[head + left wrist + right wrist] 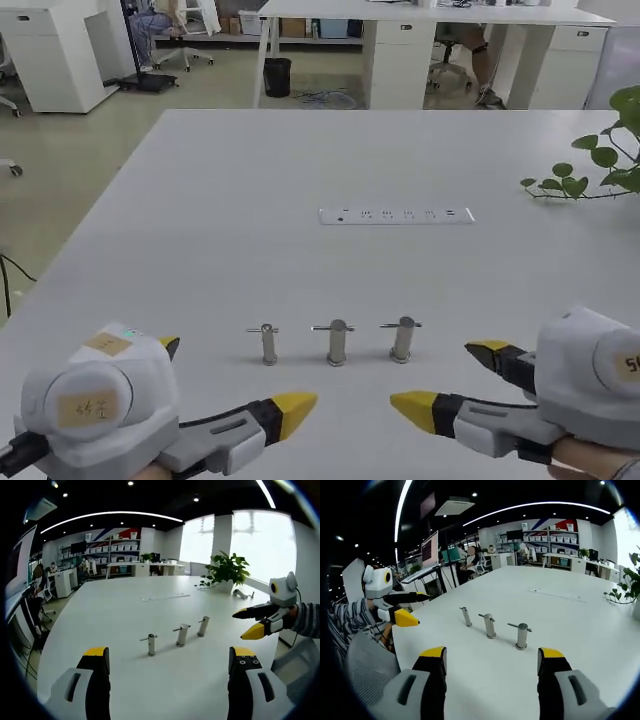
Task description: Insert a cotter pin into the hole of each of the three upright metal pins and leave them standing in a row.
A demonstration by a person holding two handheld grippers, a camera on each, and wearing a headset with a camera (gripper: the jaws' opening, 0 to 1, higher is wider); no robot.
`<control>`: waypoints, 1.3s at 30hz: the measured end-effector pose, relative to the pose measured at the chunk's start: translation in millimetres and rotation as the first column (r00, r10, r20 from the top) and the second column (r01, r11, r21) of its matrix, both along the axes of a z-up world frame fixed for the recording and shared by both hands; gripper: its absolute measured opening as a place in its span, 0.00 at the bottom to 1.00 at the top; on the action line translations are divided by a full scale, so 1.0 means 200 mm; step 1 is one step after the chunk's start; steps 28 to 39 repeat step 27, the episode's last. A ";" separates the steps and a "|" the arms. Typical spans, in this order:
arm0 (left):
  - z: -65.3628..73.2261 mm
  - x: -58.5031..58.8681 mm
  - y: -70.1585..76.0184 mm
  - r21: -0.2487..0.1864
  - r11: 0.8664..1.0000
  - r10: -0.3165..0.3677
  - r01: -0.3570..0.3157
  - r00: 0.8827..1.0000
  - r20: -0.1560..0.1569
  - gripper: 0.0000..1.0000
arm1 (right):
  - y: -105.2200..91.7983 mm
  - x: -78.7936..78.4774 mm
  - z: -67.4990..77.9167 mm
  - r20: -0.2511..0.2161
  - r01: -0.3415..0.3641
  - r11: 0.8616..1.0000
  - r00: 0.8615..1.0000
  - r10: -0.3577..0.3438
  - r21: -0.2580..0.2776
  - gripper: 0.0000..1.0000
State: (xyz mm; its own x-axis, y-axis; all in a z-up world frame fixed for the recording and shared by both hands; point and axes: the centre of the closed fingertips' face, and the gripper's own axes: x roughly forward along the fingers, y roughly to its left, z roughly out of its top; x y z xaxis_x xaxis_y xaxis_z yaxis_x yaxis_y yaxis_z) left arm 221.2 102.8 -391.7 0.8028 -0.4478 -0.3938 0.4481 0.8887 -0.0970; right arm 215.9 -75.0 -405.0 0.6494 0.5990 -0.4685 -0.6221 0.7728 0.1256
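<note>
Yellow-tipped and spread wide, the left gripper (232, 377) hovers empty at the near edge of the white table (300, 200), short of the work. Ahead of it, upright in a row and well apart from one another, stand the left pin (268, 343), the middle pin (337, 342) and the right pin (402, 339). Each has a thin cotter pin (262, 329) lying crosswise through its head, so the job looks done. The right gripper (452, 377) likewise gapes wide and carries nothing; it is near the right pin but clear of it. The risk from here, as I judge it, is a careless jaw. These pins stand on narrow bases and would likely topple at a nudge, the right pin first, since a yellow tip sits closest to it. A brush against a protruding cotter pin could also slide it out of its hole or knock its pin out of line.
</note>
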 end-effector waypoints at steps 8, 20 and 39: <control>0.00 0.00 0.00 0.010 1.000 -0.001 0.001 1.000 0.007 0.99 | 0.01 -0.04 -0.01 0.006 -0.002 1.000 1.000 0.002 0.003 0.77; -0.01 -0.04 0.00 0.025 1.000 -0.002 0.002 1.000 0.005 0.99 | 0.03 -0.05 0.01 0.020 0.010 1.000 1.000 -0.010 0.020 0.85; -0.02 -0.06 0.01 0.035 0.999 0.006 -0.006 1.000 0.002 0.99 | 0.03 -0.05 0.03 0.028 0.015 1.000 0.999 -0.016 0.026 0.87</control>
